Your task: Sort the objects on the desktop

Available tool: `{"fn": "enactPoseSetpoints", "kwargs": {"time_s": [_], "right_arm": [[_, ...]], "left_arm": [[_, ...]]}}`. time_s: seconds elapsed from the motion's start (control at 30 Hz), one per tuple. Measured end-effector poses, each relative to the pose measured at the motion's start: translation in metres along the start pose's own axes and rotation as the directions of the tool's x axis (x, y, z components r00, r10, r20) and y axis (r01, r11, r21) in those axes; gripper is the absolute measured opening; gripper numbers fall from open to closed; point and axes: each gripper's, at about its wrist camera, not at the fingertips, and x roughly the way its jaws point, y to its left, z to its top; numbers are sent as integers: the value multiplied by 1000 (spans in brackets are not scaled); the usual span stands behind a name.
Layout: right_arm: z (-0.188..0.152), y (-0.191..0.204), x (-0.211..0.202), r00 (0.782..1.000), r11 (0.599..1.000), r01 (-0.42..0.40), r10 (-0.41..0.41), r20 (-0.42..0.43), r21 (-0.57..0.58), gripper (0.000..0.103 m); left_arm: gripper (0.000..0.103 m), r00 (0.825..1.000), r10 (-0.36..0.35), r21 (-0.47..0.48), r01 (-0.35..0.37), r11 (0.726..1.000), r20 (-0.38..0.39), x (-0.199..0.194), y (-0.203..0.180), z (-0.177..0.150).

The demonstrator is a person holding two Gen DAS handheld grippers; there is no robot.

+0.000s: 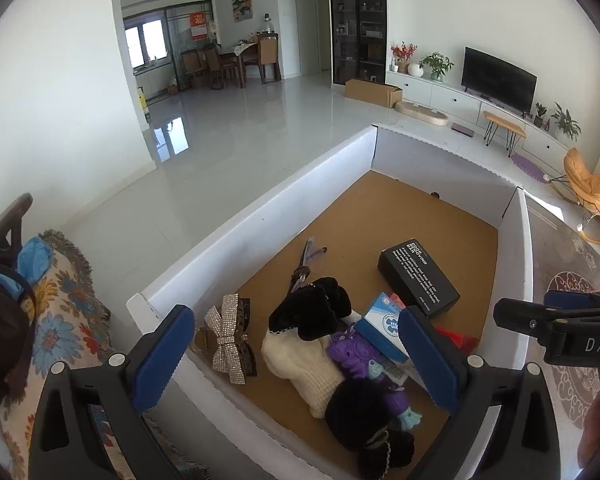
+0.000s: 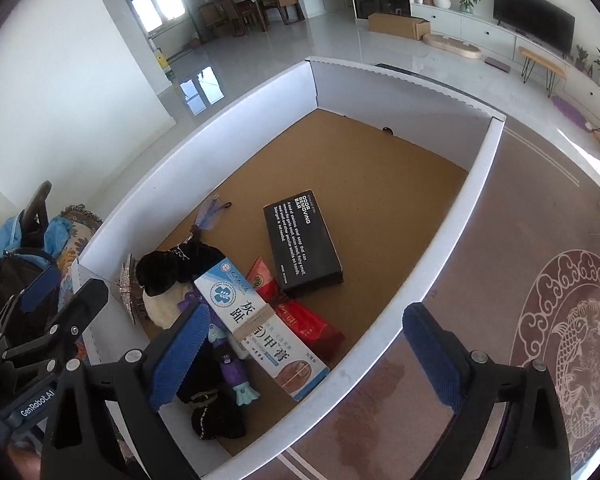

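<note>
Left gripper (image 1: 296, 356) gapes over heaped scrunchies (image 1: 370, 408); white box (image 1: 260, 216) cut off.

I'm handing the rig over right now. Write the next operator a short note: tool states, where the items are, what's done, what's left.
Left tool: open, empty, hovering over the near left corner of the white box.
Right tool: open, empty, over the box's near right wall.
In the box, clustered near: black odor removing bar box, blue-white ointment carton, red packets, rhinestone bow clip, black scrunchies, cream knit piece, purple toy.
Done: these items lie in the box.
Left: cannot tell; the patterned tabletop in view holds nothing more.
</note>
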Motion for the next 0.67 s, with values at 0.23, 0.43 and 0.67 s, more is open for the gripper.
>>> {"fn": "enactPoseSetpoints", "kwargs": {"time_s": [0.23, 0.43, 0.67], "right_arm": [[1, 3, -14, 1000, 1000, 1, 0, 4, -22, 98], [0, 26, -21, 998, 992, 51, -47, 41, -111, 98], [1, 28, -25, 997, 990, 55, -47, 64, -131, 98]], "left_arm": [[103, 997, -73, -6, 73, 997, 8, -18, -2, 3], [103, 996, -89, -25, 90, 996, 32, -26, -2, 6], [103, 994, -50, -76, 57, 995, 99, -33, 5, 0]]}}
